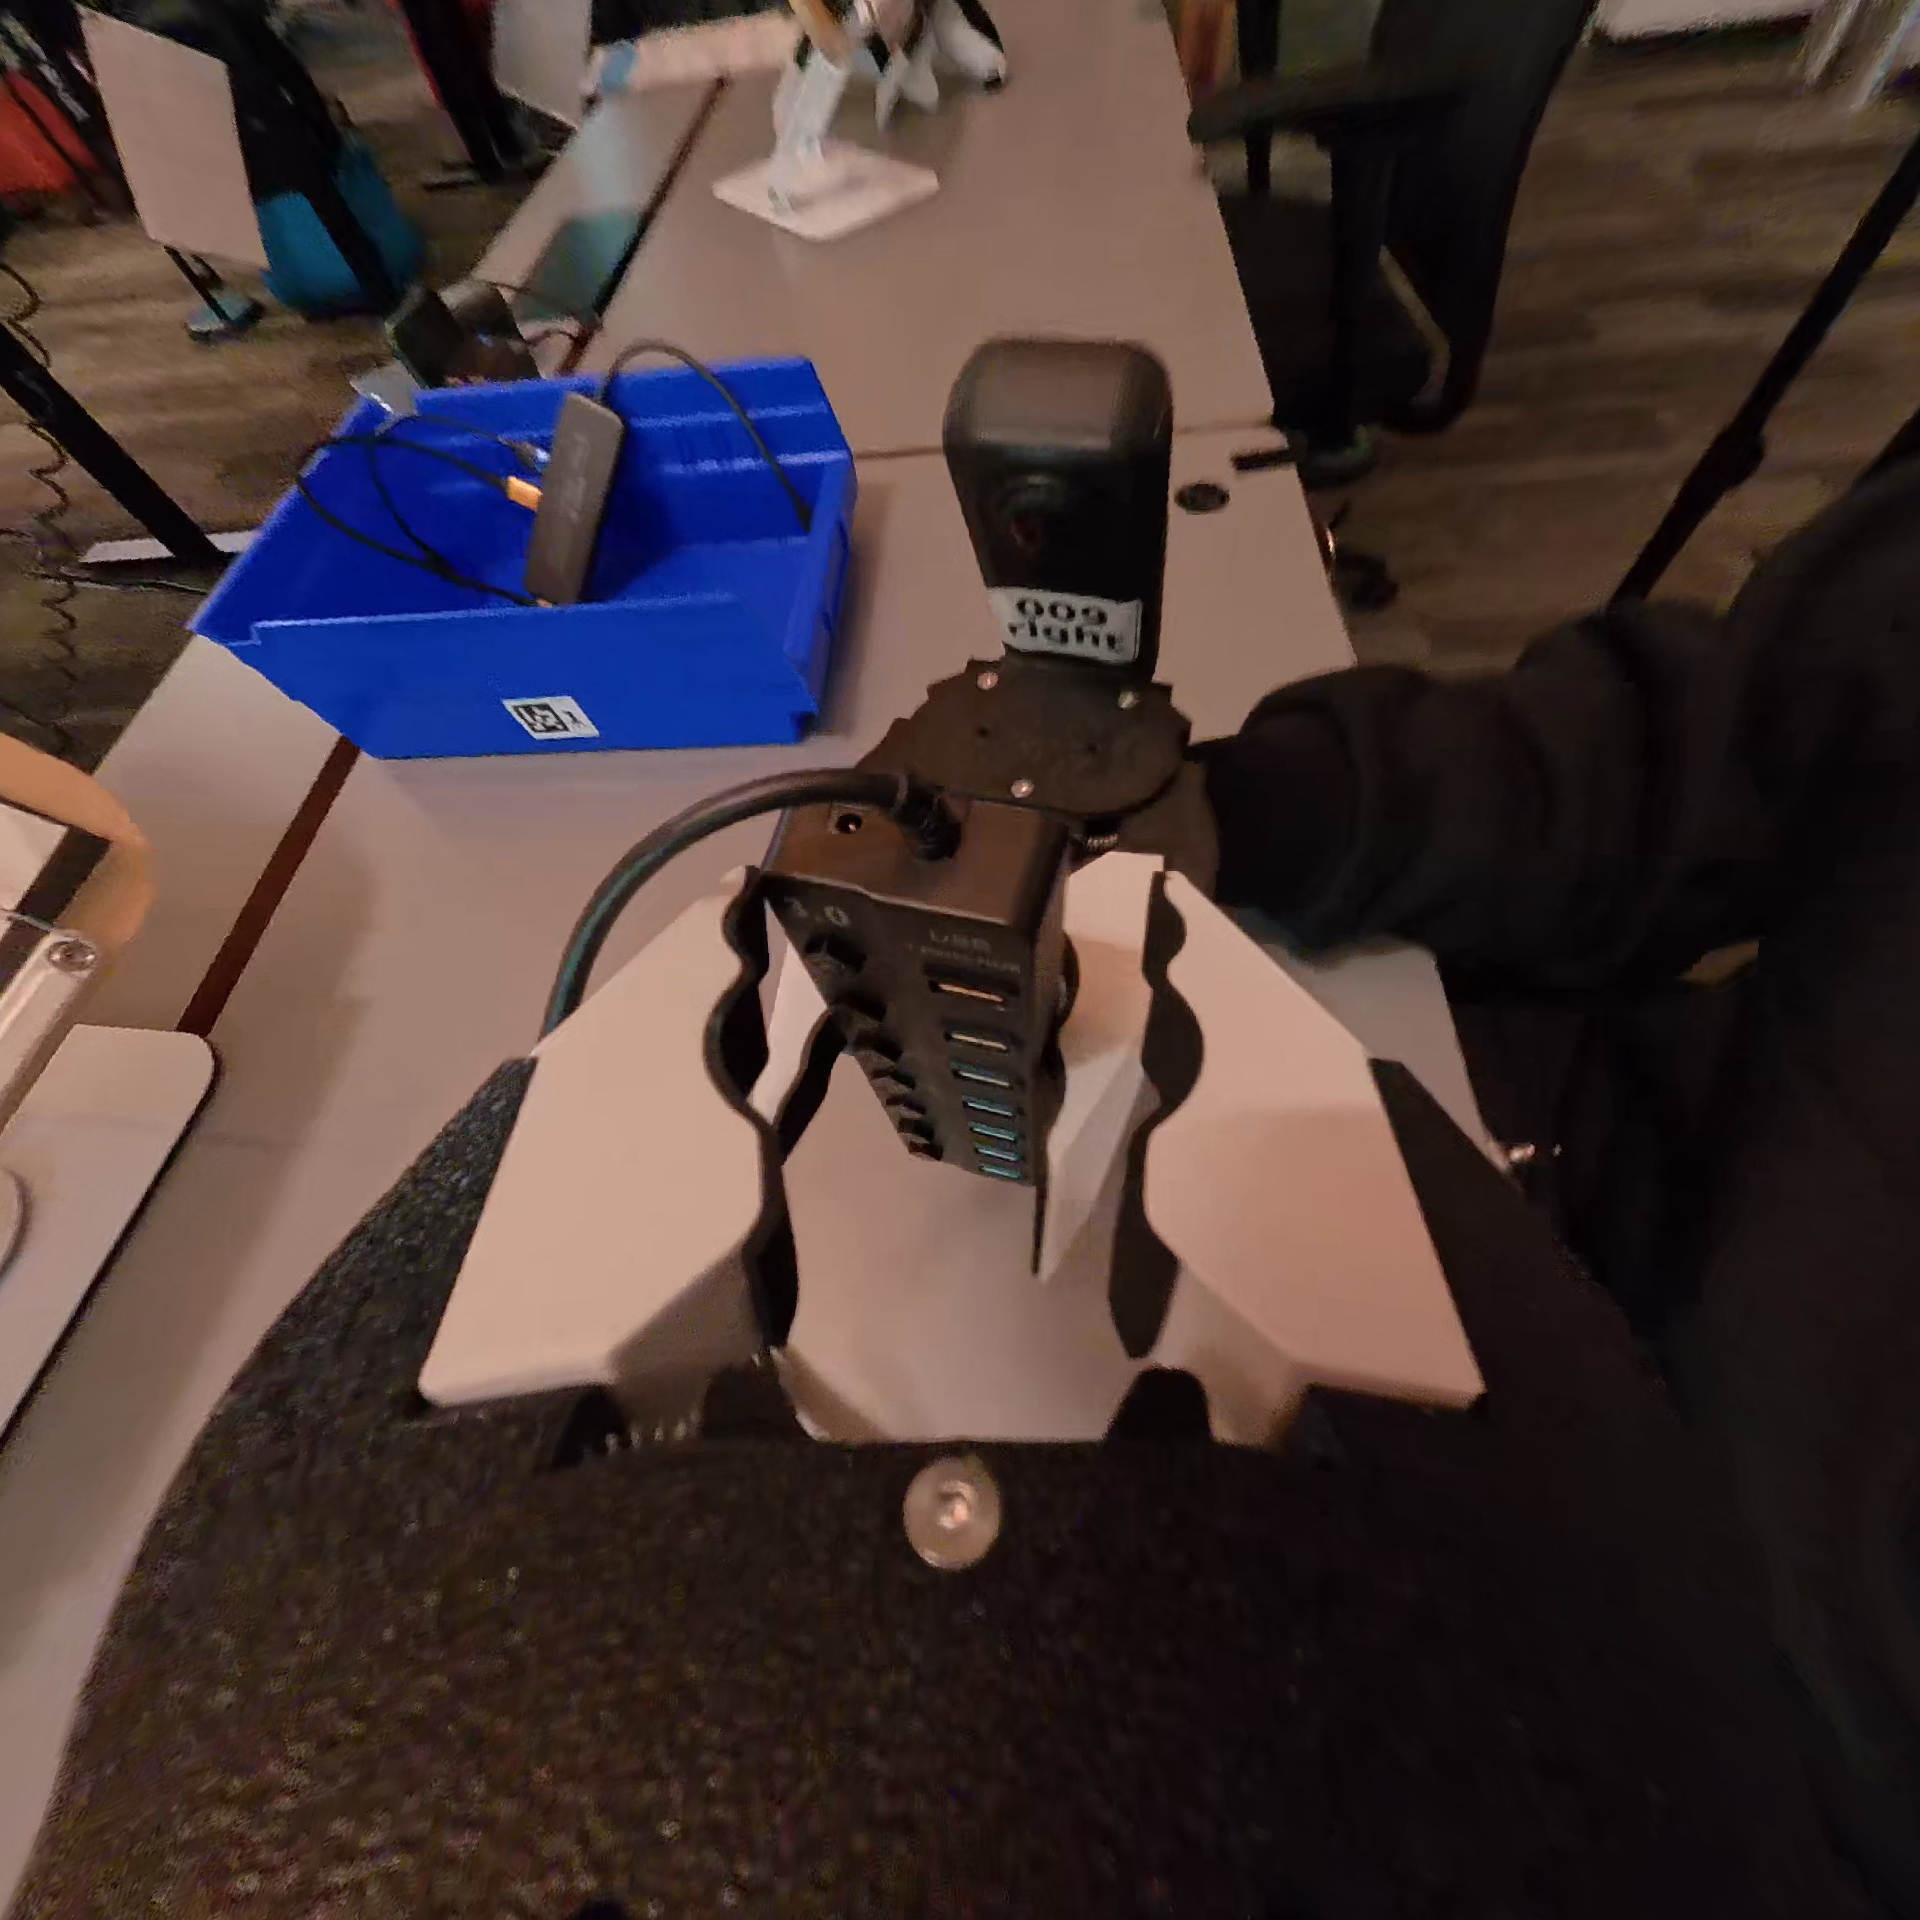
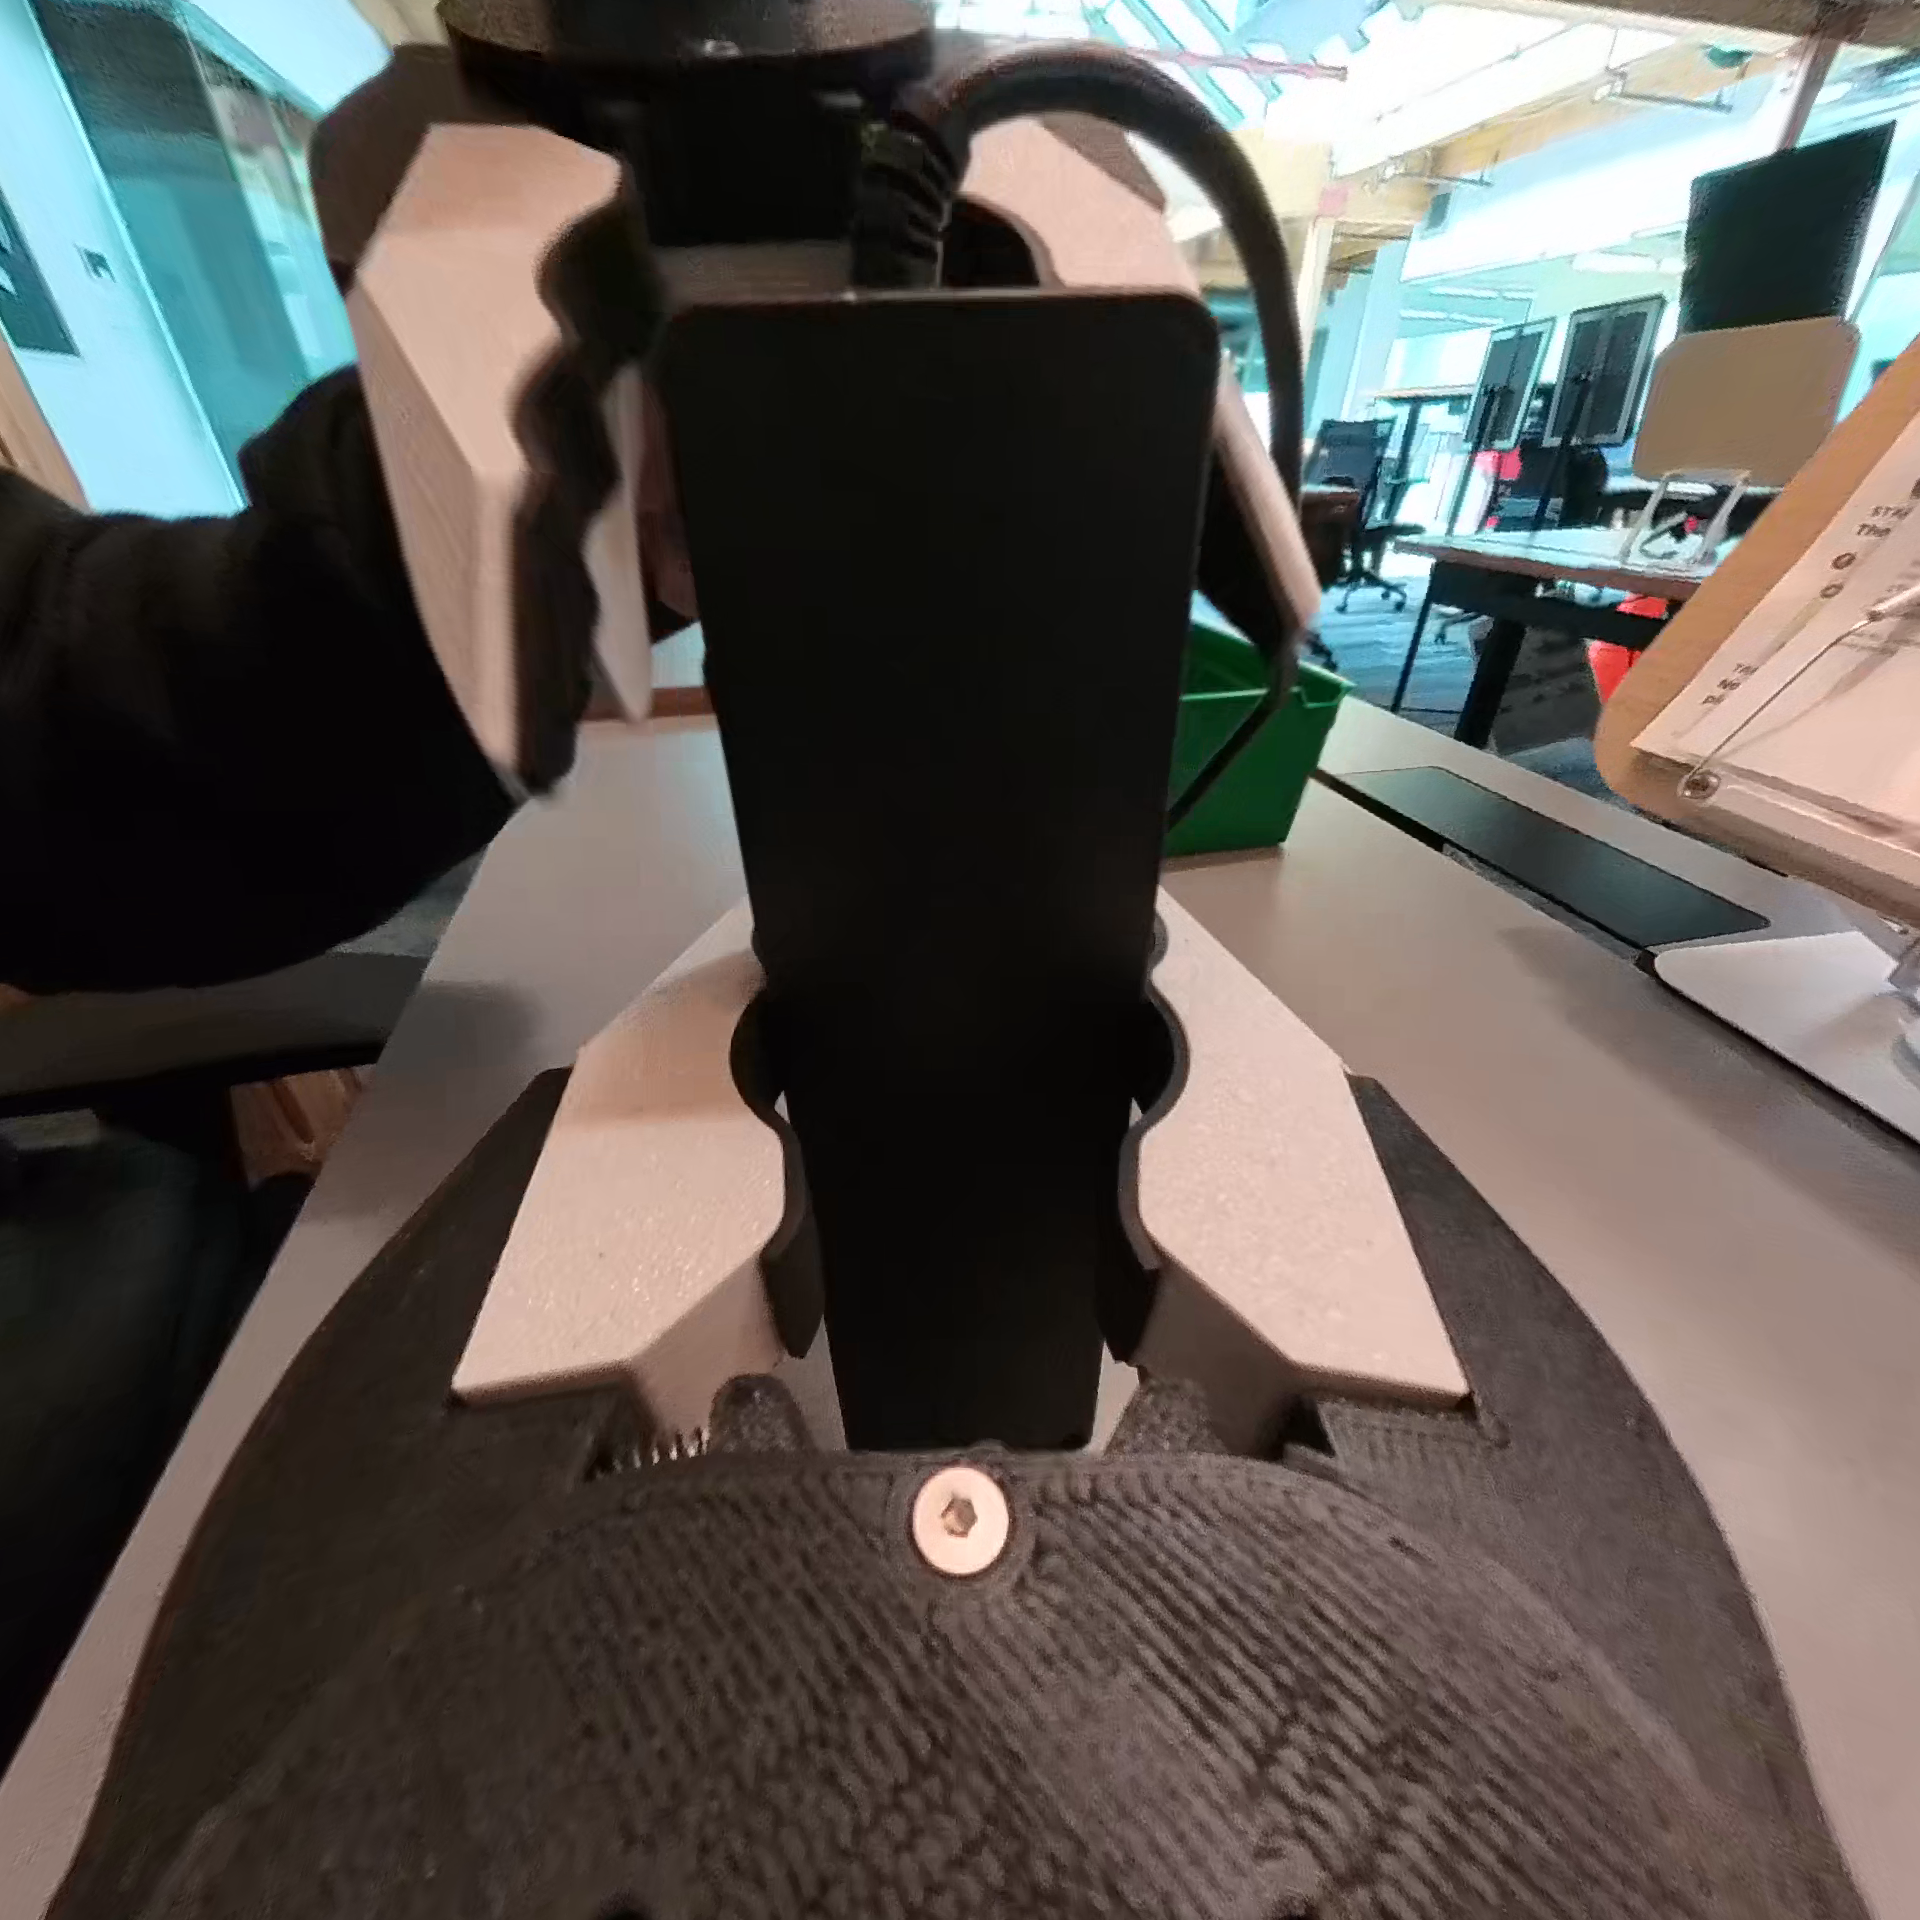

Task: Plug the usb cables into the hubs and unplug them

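Note:
My right gripper point(image 2: 956, 935) is shut on the lower part of a black multi-port usb hub point(image 2: 935, 675) and holds it upright above the table. In the left wrist view the hub point(image 1: 935, 1029) shows its port face: a column of several ports, all without plugs, beside a row of switches. My left gripper point(image 1: 951, 894) is open, with a finger on each side of the hub's cable end; the left pad is near or on its edge and a gap shows on the right. The hub's thick black cable point(image 1: 644, 862) loops off to the left.
A blue bin point(image 1: 665, 665) at the back left holds a slim grey hub point(image 1: 574, 499) and thin black cables with an orange-tipped plug point(image 1: 520, 488). A green bin point(image 2: 1247, 748) stands behind the held hub. A paper stand point(image 2: 1787, 644) is to the right on the grey table point(image 2: 1403, 1039).

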Tool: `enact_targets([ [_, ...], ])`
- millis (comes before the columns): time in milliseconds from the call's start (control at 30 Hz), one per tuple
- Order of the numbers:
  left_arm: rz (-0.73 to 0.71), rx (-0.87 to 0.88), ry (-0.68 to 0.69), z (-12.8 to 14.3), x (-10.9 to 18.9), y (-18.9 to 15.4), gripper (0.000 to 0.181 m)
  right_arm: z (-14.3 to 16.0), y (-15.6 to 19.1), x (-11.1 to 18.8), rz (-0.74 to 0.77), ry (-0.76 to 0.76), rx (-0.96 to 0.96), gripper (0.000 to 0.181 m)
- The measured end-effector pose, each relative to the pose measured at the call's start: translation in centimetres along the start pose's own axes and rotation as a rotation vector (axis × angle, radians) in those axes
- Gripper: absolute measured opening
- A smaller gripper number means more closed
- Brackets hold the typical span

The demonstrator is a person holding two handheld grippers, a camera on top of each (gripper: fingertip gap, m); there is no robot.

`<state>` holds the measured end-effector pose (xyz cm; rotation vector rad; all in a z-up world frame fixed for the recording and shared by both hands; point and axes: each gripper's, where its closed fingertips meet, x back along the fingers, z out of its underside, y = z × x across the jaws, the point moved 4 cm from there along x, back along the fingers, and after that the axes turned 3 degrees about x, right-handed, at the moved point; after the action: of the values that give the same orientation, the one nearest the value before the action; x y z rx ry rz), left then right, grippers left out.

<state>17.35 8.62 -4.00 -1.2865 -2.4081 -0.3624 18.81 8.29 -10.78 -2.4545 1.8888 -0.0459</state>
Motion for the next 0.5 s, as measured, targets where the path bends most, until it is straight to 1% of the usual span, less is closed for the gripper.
enact_targets([
  [67, -0.003, 0.018, -0.047, -0.7, 1.3, -0.7, 0.074, -0.1, -0.5, 0.5, 0.012, -0.020, -0.011, 0.063],
  [200, 0.075, 0.050, -0.116, -1.1, 4.3, -3.1, 0.067, -0.7, -2.0, 2.0, 0.086, -0.078, -0.020, 0.063],
  [267, 0.037, 0.076, -0.115, -0.8, 6.7, -2.8, 0.064, -1.5, -2.6, 3.2, 0.101, -0.142, -0.028, 0.063],
  [333, -0.091, 0.095, -0.082, 0.1, 10.0, -0.8, 0.058, -2.2, -3.2, 4.5, 0.124, -0.196, -0.028, 0.063],
  [400, -0.299, 0.179, -0.002, 2.2, 14.3, 2.8, 0.051, -2.4, -3.6, 5.5, 0.132, -0.205, -0.036, 0.063],
  [433, -0.412, 0.246, 0.065, 3.9, 16.8, 4.7, 0.050, -2.3, -3.9, 5.9, 0.152, -0.202, -0.023, 0.063],
  [500, -0.631, 0.423, 0.241, 8.9, 21.7, 8.0, 0.049, -2.0, -4.3, 6.3, 0.164, -0.194, -0.015, 0.063],
])
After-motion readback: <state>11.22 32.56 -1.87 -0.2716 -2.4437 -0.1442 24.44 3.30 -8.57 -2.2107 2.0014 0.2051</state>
